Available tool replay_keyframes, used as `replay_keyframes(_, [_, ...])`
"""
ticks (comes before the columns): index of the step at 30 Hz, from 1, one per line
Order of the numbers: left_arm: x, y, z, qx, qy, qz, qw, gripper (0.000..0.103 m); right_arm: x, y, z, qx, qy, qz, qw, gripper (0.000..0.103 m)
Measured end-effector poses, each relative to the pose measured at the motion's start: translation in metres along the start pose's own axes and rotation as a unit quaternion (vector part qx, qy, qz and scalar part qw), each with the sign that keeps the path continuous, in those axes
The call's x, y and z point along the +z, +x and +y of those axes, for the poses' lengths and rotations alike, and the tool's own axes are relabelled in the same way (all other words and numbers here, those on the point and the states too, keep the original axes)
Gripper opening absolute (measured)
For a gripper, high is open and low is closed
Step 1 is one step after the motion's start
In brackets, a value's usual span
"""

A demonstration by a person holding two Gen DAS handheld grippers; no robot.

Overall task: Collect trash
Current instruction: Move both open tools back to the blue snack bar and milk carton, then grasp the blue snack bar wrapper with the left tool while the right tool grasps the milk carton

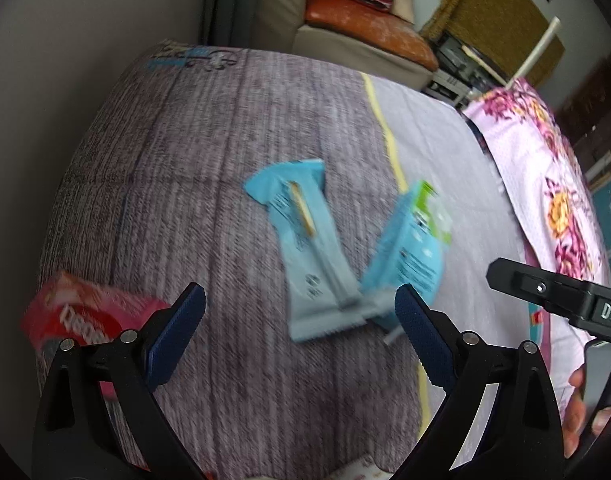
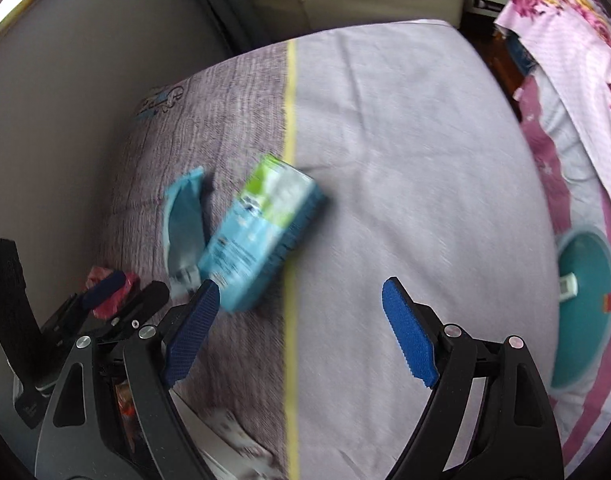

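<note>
A light blue snack wrapper (image 1: 305, 240) lies on the purple-grey cloth, and a blue and green carton (image 1: 409, 252) lies beside it on its right, near the yellow stripe. A red box (image 1: 77, 316) lies at the left edge. My left gripper (image 1: 301, 300) is open and empty just in front of the wrapper. In the right wrist view the carton (image 2: 261, 236) and the wrapper (image 2: 183, 220) lie left of the stripe. My right gripper (image 2: 301, 300) is open and empty, with its left fingertip close to the carton.
The cloth (image 2: 405, 160) covers a raised surface with a yellow stripe (image 2: 291, 128) down it. A floral pink sheet (image 1: 545, 184) lies at the right. A teal round object (image 2: 585, 304) sits at the right edge. A sofa (image 1: 357, 40) stands behind.
</note>
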State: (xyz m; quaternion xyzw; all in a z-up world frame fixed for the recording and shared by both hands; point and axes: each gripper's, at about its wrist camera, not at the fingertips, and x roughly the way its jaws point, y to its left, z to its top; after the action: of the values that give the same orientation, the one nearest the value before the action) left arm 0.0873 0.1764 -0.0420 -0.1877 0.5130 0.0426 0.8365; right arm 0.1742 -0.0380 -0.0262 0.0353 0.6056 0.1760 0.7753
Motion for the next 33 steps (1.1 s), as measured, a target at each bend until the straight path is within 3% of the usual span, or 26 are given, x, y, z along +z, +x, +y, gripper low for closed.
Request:
replay_keyframes(3, [0.006, 0.006, 0.011, -0.005, -0.014, 0.003, 0.9999, 0.096, 0.015, 0.020, 0.010, 0.001, 0.010, 0.016, 1.000, 0.078])
replay_keyframes(5, [0.008, 0.009, 0.017, -0.006, -0.020, 0.006, 0.9998, 0.096, 0.022, 0.030, 0.015, 0.003, 0.014, 0.027, 1.000, 0.070])
replay_keyframes(13, [0.014, 0.011, 0.034, -0.002, -0.036, 0.005, 0.9994, 0.096, 0.043, 0.066, 0.026, 0.004, 0.009, 0.053, 0.999, 0.069])
replay_keyframes(14, [0.014, 0.012, 0.034, -0.002, -0.037, 0.005, 0.9993, 0.096, 0.043, 0.067, 0.025, -0.001, 0.005, 0.053, 0.999, 0.063])
replay_keyframes(22, [0.017, 0.022, 0.013, -0.004, -0.029, 0.013, 0.9995, 0.096, 0.036, 0.046, -0.011, -0.023, -0.015, 0.030, 0.999, 0.061])
replay_keyframes(27, [0.015, 0.038, -0.002, 0.016, -0.018, 0.022, 0.9995, 0.095, 0.026, 0.040, -0.034, -0.015, -0.003, 0.036, 0.999, 0.061])
replay_keyframes(29, [0.014, 0.042, -0.006, 0.022, -0.014, 0.022, 0.9994, 0.091, 0.021, 0.037, -0.039, -0.015, -0.004, 0.035, 0.999, 0.062])
replay_keyframes(31, [0.012, 0.046, -0.013, 0.030, -0.001, 0.027, 0.9992, 0.072, 0.017, 0.039, -0.040, -0.010, -0.004, 0.037, 0.999, 0.062])
replay_keyframes(32, [0.011, 0.047, -0.015, 0.038, 0.004, 0.024, 0.9990, 0.069, 0.014, 0.039, -0.041, -0.009, -0.004, 0.039, 0.999, 0.062])
replay_keyframes(33, [0.010, 0.046, -0.018, 0.040, 0.010, 0.021, 0.9989, 0.053, 0.010, 0.043, -0.040, -0.006, -0.005, 0.046, 0.999, 0.063])
